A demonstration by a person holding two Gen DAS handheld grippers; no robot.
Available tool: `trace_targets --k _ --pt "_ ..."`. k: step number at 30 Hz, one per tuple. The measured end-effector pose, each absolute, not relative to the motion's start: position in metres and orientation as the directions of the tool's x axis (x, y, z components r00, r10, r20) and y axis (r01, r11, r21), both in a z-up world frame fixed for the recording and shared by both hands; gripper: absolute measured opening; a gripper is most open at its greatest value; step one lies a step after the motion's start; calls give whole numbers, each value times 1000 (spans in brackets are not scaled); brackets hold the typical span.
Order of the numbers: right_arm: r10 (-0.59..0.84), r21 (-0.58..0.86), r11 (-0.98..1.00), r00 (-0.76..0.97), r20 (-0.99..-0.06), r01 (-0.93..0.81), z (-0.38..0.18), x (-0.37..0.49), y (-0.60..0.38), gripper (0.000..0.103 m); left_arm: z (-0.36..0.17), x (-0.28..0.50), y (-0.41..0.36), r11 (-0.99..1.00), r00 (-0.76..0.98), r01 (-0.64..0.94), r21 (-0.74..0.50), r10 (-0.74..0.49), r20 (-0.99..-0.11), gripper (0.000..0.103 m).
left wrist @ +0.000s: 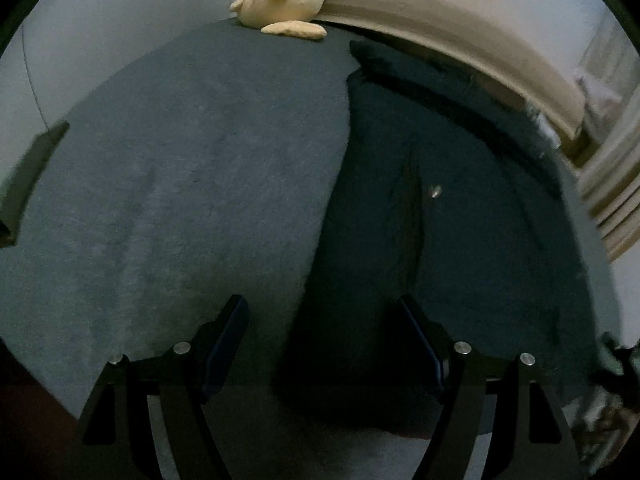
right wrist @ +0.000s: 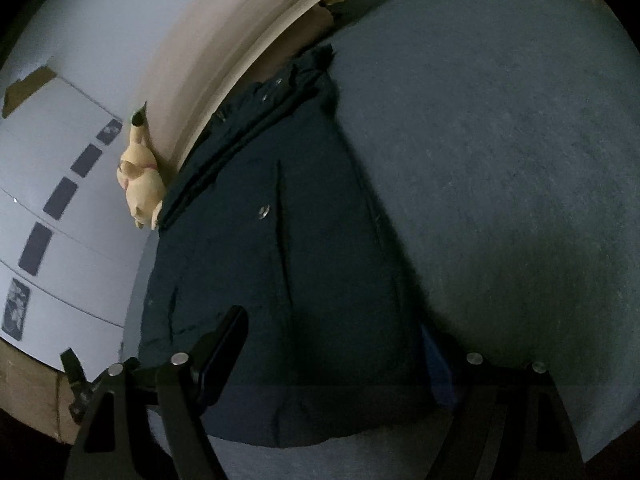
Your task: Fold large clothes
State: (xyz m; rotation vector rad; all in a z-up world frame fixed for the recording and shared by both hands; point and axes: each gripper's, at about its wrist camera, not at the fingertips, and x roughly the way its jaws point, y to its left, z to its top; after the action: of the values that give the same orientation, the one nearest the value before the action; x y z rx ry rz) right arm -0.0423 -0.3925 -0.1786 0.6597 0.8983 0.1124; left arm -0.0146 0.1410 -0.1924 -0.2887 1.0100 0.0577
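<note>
A dark navy jacket (left wrist: 440, 220) lies flat on a grey blanket (left wrist: 180, 180); a metal snap (left wrist: 435, 191) shows on its front. My left gripper (left wrist: 320, 304) hovers open over the jacket's left edge, one finger above the blanket and one above the cloth, with nothing between the pads. In the right wrist view the jacket (right wrist: 280, 260) fills the middle, with a snap (right wrist: 264, 212) beside a seam. My right gripper (right wrist: 332, 320) is open over the jacket's near part. Its right finger (right wrist: 436, 360) sits at the garment's right edge and pinches nothing.
A cream plush toy (left wrist: 280, 0) rests at the far end of the blanket against a beige headboard (left wrist: 460, 40). The toy (right wrist: 140, 184) also shows beside a white wall (right wrist: 60, 140) with dark rectangles. Bare grey blanket (right wrist: 500, 180) spreads to the right.
</note>
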Motion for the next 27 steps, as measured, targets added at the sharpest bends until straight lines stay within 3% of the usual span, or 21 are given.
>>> trace_targets --k 3,7,27 --pt "381 582 799 624 -682 149 -177 -45 -387 82 -196 -17 137 961 531 -202 -191 -57 -845 77" --pt "404 592 795 614 -678 131 -177 -50 -383 69 -194 -23 136 955 529 -216 -204 -61 -846 77" --pt "457 685 708 627 -631 172 -190 -57 -389 69 -188 -45 118 963 528 -159 -216 -102 -843 77"
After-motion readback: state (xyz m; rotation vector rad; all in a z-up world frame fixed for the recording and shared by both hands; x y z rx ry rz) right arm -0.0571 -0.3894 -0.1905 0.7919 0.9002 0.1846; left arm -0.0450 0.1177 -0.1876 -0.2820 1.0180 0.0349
